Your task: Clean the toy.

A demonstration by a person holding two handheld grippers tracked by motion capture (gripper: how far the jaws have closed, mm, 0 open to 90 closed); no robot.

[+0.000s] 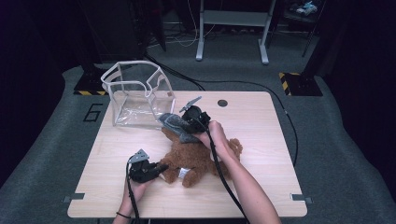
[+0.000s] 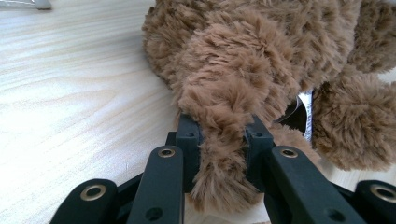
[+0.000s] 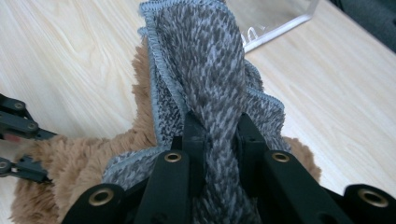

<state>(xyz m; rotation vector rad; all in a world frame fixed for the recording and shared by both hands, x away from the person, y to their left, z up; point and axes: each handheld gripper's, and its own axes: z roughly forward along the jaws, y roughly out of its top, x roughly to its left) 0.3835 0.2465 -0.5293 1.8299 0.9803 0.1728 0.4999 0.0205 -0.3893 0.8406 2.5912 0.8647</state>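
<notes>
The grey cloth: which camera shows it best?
The right gripper view: the grey cloth is close up, its knit and stitched edge plain, pinched in the right gripper over the brown plush toy. The high view shows it small, partly behind that gripper. The left gripper view looks at the toy's fur.

1. A big number 6 [image 1: 93,112] is painted in dark strokes on the grey floor [image 1: 51,154], just left of the surface [image 1: 261,121].
2. The brown teddy bear [image 1: 196,161] has a small white tag [image 2: 306,114]. It has dark marks on it, but they are too small to read.
</notes>
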